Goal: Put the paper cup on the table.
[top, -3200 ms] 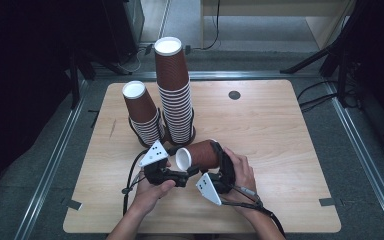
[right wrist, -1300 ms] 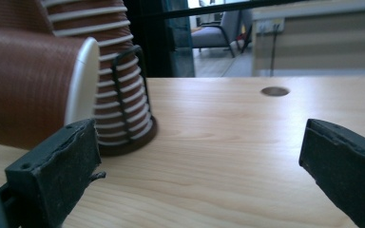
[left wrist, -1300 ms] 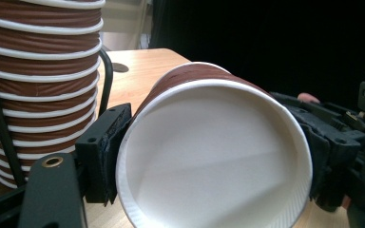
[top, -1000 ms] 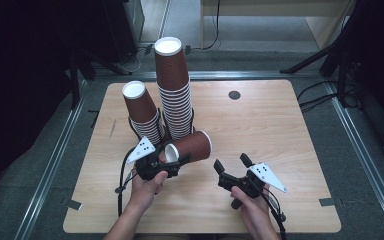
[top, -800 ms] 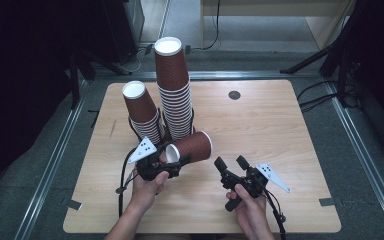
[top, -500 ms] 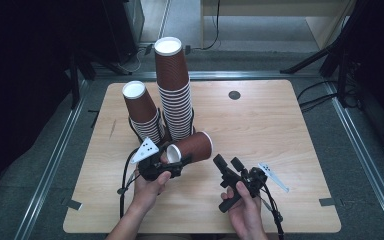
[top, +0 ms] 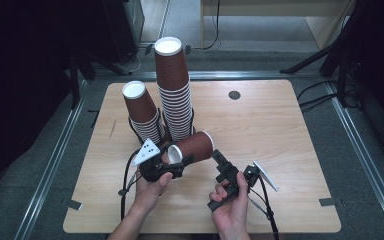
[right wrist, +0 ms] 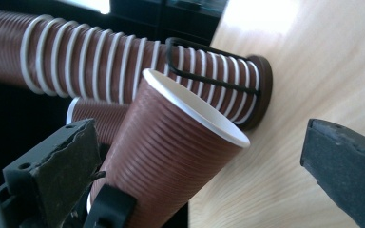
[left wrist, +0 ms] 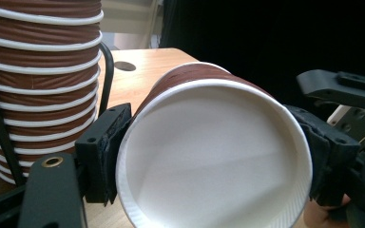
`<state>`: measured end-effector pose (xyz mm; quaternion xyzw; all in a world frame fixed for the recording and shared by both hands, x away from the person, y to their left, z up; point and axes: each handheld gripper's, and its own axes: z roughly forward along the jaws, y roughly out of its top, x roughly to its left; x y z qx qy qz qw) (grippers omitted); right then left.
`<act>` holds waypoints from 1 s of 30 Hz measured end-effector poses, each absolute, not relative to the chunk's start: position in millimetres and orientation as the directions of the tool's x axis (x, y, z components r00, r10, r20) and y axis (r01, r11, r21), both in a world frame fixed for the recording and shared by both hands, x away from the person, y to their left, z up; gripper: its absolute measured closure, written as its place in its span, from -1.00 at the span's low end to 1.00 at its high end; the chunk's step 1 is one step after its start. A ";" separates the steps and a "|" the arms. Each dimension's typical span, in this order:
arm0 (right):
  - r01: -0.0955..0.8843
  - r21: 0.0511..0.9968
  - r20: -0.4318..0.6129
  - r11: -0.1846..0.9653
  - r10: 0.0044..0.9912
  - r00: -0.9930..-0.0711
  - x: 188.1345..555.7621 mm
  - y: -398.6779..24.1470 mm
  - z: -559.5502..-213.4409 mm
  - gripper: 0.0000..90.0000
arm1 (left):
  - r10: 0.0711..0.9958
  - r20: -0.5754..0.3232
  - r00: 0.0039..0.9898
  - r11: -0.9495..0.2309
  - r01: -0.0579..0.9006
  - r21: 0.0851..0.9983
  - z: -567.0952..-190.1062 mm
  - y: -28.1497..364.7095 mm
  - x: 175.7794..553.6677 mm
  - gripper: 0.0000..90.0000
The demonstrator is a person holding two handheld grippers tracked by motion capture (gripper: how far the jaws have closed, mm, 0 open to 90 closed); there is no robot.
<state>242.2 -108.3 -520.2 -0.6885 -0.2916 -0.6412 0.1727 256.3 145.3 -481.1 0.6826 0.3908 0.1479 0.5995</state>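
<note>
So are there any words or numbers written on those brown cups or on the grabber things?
No readable text anywhere.
Ribbed brown paper cup held in the left hand-held gripper: plain, white inside, no print.
Two stacks of ribbed brown paper cups: only white rims, no words.
Grey three-cornered plate on that gripper: a few small dark dots, no letters.
Light wooden table: bare, with one round dark hole, no label.

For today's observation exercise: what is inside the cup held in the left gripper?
The cup shows a bare white wall inside, nothing in it; its bottom is not clearly seen. The left gripper clamps its rim.
</note>
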 end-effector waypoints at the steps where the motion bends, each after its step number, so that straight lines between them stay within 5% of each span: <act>1: 0.625 0.105 0.986 -0.774 0.162 0.035 242.8 -106.7 -520.7 -1.00 | 0.711 -0.266 0.651 0.025 0.355 0.935 -481.0 145.1 256.1 -0.50; 16: 0.621 -0.118 0.987 -0.775 -0.024 0.158 254.6 -80.5 -523.5 -1.00 | 0.707 -0.255 0.659 0.013 0.349 0.937 -481.5 140.6 254.3 -0.50; 30: 0.601 -0.127 0.983 -0.789 -0.020 0.180 273.8 -66.7 -520.6 -1.00 | 0.710 -0.236 0.663 0.002 0.333 0.943 -480.2 137.5 252.0 -0.49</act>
